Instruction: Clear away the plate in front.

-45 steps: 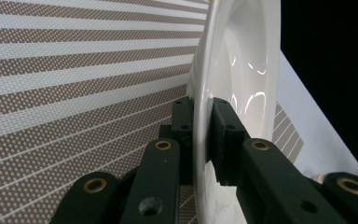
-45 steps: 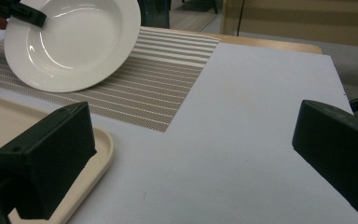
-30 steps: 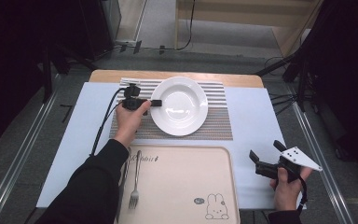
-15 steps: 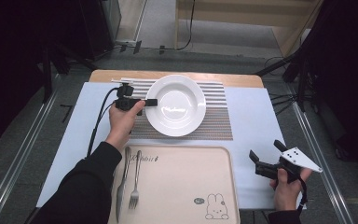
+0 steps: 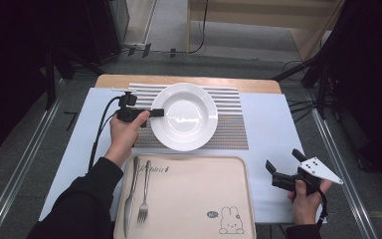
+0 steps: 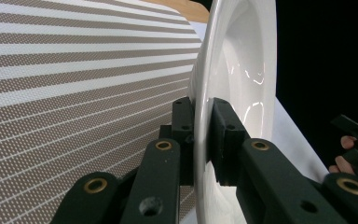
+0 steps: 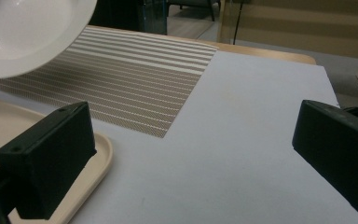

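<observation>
Plate (image 5: 185, 116) looks stiff, glossy, slippery and breakable; we judge its rim the best hold, where our left tool (image 5: 157, 112) clamps; right tool (image 5: 283, 169) gapes, released.

The beige tray (image 5: 194, 199) carries a small printed word near its top left edge; it seems to read "Rabbit", but the letters are blurred.

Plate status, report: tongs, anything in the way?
Left tongs shut on the plate rim, plate over the striped mat. Right tongs open, empty. Tray has knife and fork at its left.
</observation>
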`<state>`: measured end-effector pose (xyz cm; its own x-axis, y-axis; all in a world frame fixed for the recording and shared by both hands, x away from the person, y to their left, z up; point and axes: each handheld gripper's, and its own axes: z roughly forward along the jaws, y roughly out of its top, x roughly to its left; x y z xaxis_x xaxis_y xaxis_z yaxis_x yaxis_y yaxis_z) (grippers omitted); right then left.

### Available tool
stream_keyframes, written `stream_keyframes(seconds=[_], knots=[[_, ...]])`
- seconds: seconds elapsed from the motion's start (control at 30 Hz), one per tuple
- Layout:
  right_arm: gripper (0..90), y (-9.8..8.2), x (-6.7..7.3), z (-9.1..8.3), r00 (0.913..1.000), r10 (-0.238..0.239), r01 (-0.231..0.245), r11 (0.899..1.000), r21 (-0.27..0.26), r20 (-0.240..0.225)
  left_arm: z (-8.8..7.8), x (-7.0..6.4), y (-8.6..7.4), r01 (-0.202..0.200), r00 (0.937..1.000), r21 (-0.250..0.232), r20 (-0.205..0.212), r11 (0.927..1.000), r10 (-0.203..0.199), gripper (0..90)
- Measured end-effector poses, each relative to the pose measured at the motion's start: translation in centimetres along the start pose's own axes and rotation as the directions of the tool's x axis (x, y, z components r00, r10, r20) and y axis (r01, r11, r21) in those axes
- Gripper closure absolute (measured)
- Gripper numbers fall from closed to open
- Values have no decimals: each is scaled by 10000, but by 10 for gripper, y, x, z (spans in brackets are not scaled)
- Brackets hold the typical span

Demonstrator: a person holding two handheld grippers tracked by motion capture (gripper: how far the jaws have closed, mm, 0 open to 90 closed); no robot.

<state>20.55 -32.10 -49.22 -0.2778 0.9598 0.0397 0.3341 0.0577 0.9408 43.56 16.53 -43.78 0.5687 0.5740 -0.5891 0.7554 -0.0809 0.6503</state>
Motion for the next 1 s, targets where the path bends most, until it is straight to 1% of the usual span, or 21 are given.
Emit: stream_keyframes(seconds=[0.13,0.4,0.53,0.7,0.73,1.0], knots=[[0,0,0,0,10000,0,0,10000,33,-10,-3,-3,-5,-97,9996,47,258,9999,95,811],[0,0,1,0,10000,17,-17,10000,66,-20,-9,-7,-13,-177,9990,180,420,9997,169,811],[0,0,1,0,10000,25,-25,10000,64,-23,-11,-8,-16,-91,9996,222,287,9997,85,811],[0,0,1,0,10000,19,-18,10000,60,-35,-13,-6,-21,17,9994,266,338,9996,-26,811],[0,0,1,0,10000,21,-21,10000,68,-30,-14,-6,-22,-43,9995,275,314,9996,34,811],[0,0,1,0,10000,26,-26,10000,35,-33,-18,-9,-31,-31,9991,257,419,9997,21,810]])
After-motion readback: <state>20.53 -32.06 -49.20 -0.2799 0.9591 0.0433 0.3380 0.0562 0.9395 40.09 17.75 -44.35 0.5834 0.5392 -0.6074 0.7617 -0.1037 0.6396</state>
